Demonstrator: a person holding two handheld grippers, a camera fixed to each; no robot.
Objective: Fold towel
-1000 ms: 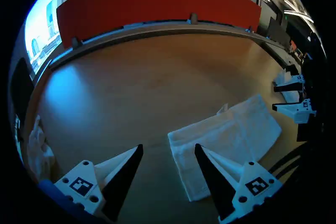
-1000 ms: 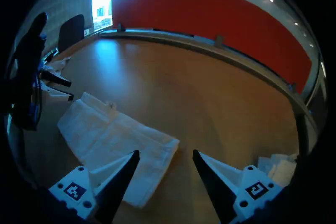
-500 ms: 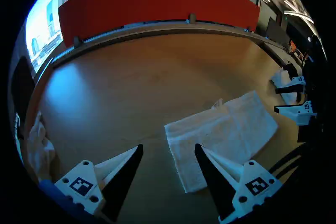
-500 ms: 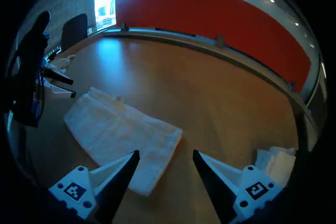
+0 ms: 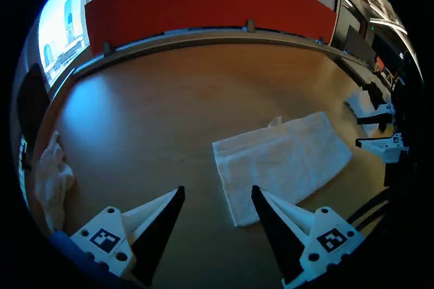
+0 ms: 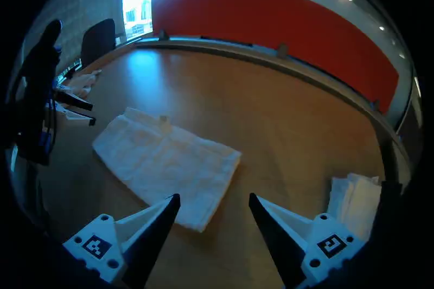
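Note:
A white towel [image 5: 282,159] lies folded flat on the wooden table [image 5: 179,99], a small tag at its far edge. In the left gripper view it sits ahead and right of my left gripper [image 5: 217,198], which is open and empty, its right finger overlapping the towel's near edge. In the right gripper view the towel [image 6: 168,165] lies ahead and left of my right gripper [image 6: 212,203], open and empty above it. The right gripper [image 5: 374,129] appears at the left view's right edge; the left gripper [image 6: 73,109] appears at the right view's left edge.
A red divider panel [image 5: 217,1] runs along the table's far edge. A crumpled white cloth [image 5: 51,180] lies at the left, and a stack of folded white cloths [image 6: 355,202] at the right. A dark chair [image 6: 97,42] stands by the window.
Both grippers have drawn back and up from the towel, which now sits farther ahead in both views. The towel lies flat and untouched.

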